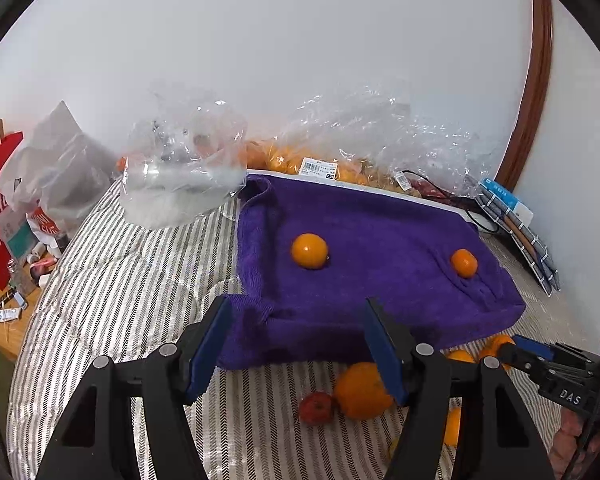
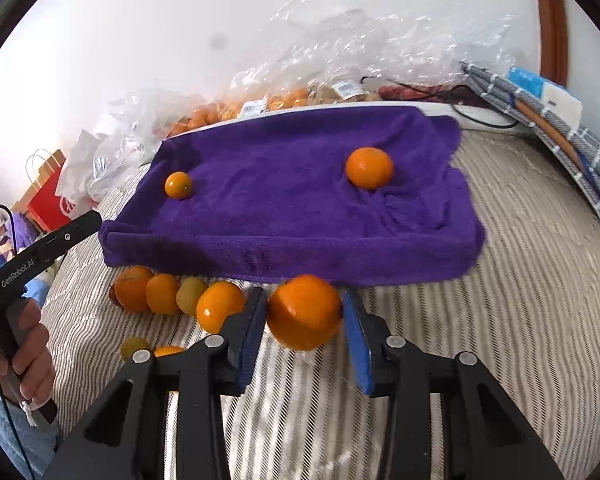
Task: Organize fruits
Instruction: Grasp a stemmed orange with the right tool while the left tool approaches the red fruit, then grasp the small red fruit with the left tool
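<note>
A purple towel-covered tray holds two oranges, one on the left and one on the right. My right gripper is shut on a large orange just in front of the tray's near edge. My left gripper is open and empty, above the tray's near edge. A row of oranges lies on the striped cloth before the tray; in the left wrist view an orange and a small red fruit show there.
Clear plastic bags of oranges lie behind the tray. A crumpled clear bag sits at the tray's left. A red paper bag stands far left. Checked cloth items lie to the right.
</note>
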The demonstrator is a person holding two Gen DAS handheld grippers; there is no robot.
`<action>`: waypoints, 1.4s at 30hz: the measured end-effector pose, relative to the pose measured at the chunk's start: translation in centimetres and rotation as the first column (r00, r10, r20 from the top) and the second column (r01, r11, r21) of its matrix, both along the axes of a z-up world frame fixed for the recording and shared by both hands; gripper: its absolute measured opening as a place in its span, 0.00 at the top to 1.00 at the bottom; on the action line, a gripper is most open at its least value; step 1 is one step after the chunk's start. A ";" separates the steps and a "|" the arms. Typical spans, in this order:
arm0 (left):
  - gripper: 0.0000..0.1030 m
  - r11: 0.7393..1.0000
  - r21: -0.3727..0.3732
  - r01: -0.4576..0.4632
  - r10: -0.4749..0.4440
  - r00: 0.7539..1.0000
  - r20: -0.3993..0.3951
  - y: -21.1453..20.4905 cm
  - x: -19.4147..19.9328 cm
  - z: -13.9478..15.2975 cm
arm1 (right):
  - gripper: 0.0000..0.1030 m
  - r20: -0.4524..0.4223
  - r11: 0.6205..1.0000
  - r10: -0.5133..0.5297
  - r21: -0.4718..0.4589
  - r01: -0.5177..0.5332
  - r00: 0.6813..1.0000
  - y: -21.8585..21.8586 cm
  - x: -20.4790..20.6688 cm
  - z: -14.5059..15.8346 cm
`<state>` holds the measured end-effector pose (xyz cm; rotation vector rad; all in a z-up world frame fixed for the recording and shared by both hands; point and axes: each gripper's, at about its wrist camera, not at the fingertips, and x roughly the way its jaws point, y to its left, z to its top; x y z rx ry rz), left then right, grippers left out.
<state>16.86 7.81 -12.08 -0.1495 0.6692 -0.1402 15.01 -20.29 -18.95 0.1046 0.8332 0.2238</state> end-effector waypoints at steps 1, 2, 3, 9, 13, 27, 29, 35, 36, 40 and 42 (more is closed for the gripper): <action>0.37 1.000 -0.001 -0.002 0.002 1.000 -0.002 0.0 0.0 0.0 | 0.64 -0.002 1.000 -0.004 -0.005 0.004 1.000 -0.2 -0.4 0.1; 0.37 1.000 -0.003 -0.004 0.004 1.000 -0.008 0.1 0.0 -0.1 | 0.65 -0.003 1.000 -0.005 -0.010 0.005 1.000 -0.4 -0.7 0.2; 0.37 1.000 -0.006 -0.006 0.006 1.000 -0.014 0.2 0.1 -0.2 | 0.67 -0.002 1.000 -0.005 -0.014 0.005 1.000 -0.6 -1.1 0.3; 0.37 0.999 -0.041 -0.001 0.000 1.000 -0.021 0.7 -0.1 -0.2 | 0.65 0.002 0.997 -0.019 -0.072 0.019 1.000 -0.5 -2.0 0.0; 0.37 0.998 -0.058 -0.004 0.003 1.000 -0.017 1.1 -0.3 -0.1 | 0.55 0.005 0.993 -0.025 -0.117 0.026 1.000 -0.1 -2.1 -0.8; 0.38 0.988 -0.045 0.145 -0.148 0.986 -0.074 -0.2 -1.5 -1.1 | 0.58 0.004 0.990 -0.043 -0.137 0.043 0.999 -1.3 -2.4 -2.2; 0.37 0.987 -0.020 0.160 -0.161 0.983 -0.086 -0.3 -2.0 -1.5 | 0.58 0.012 0.990 -0.053 -0.128 0.054 0.999 -1.7 -2.5 -2.1; 0.43 0.981 -0.036 0.190 -0.193 0.974 -0.118 -0.2 -2.0 -2.3 | 0.58 0.017 0.995 -0.058 -0.083 0.059 0.998 -2.2 -2.5 -1.9; 0.43 0.981 -0.026 0.194 -0.195 0.974 -0.118 -0.3 -2.2 -2.4 | 0.58 0.018 0.995 -0.059 -0.085 0.061 0.998 -2.2 -2.5 -1.9; 0.43 0.976 0.068 0.209 -0.200 0.972 -0.122 -0.4 -3.1 -2.9 | 0.58 0.018 0.997 -0.047 -0.060 0.048 0.999 -2.4 -2.5 -1.9; 0.44 0.972 0.100 0.211 -0.198 0.972 -0.130 -0.3 -3.3 -2.9 | 0.58 0.020 0.998 -0.049 -0.044 0.049 0.999 -2.6 -2.5 -1.9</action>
